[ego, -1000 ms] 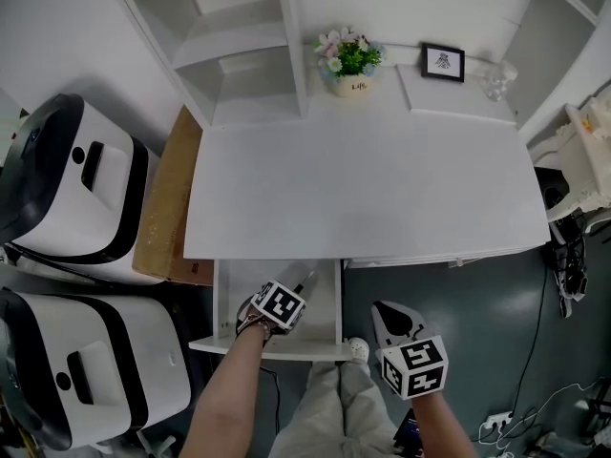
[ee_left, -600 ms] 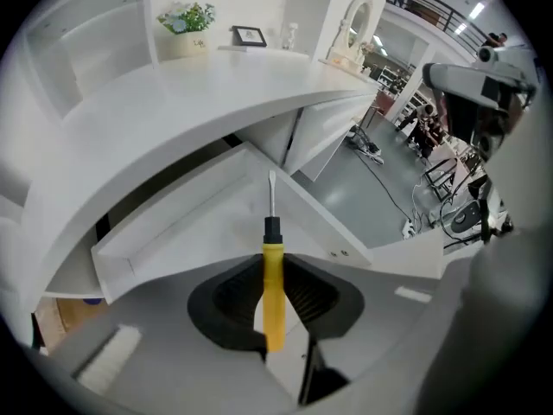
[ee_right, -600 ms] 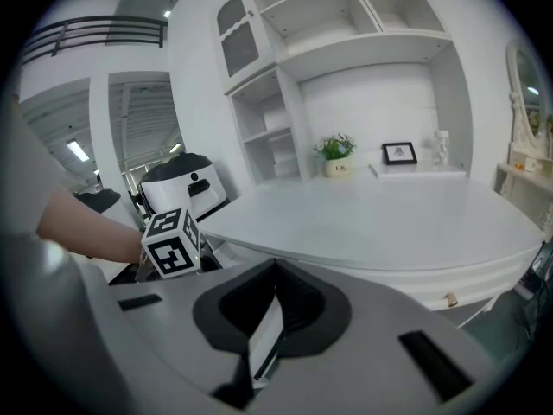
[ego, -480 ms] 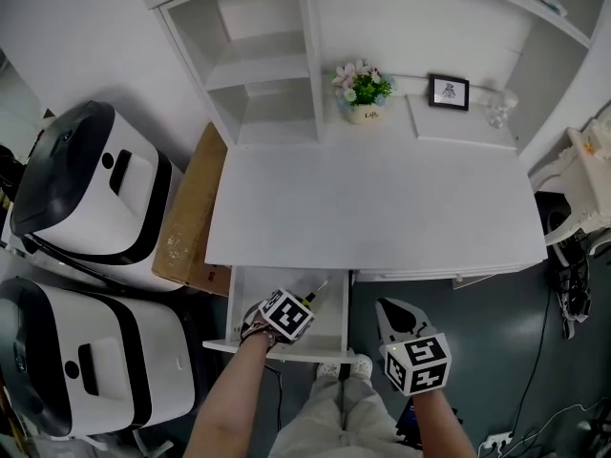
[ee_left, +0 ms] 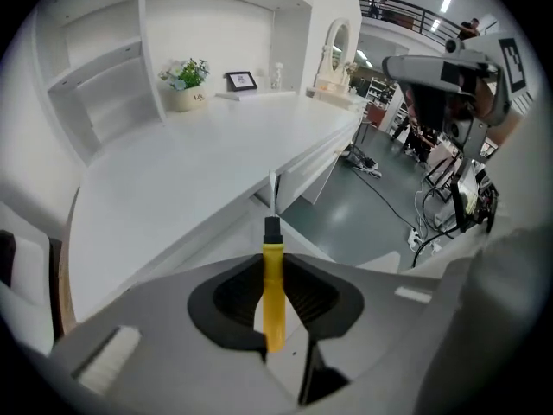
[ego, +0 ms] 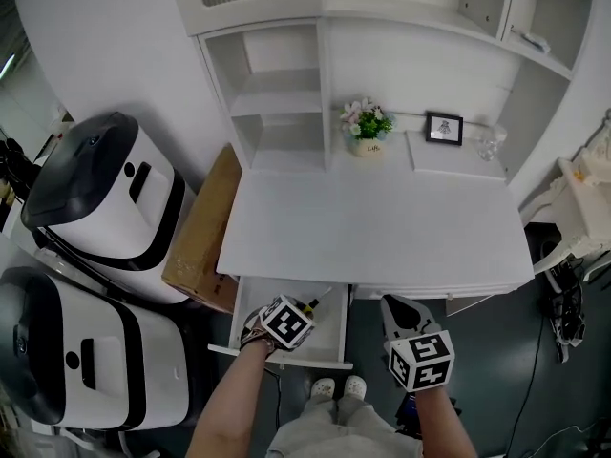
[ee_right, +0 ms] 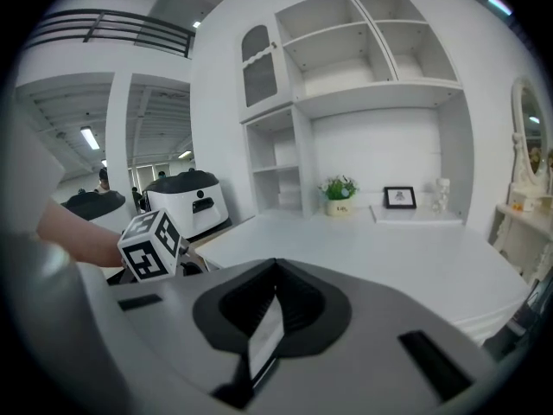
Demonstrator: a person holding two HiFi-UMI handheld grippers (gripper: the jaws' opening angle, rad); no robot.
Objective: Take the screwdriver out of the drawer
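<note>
1. A white desk (ego: 382, 227) carries a flower pot (ego: 367, 127), a picture frame (ego: 444, 128) and a glass (ego: 490, 146) along its back. Two white machines (ego: 105, 208) and a cardboard box (ego: 202, 232) stand at its left.
2. The drawer (ego: 277, 356) is open under the desk's left part.
3. The left gripper (ego: 304, 308) clenches the screwdriver (ee_left: 273, 292) by its yellow handle, over the drawer.
4. Its long axis runs along the jaws, with the shaft pointing at the desk's front edge, seemingly just short of it.
5. The right gripper (ee_right: 275, 271) is beside the drawer, jaws together, empty.
</note>
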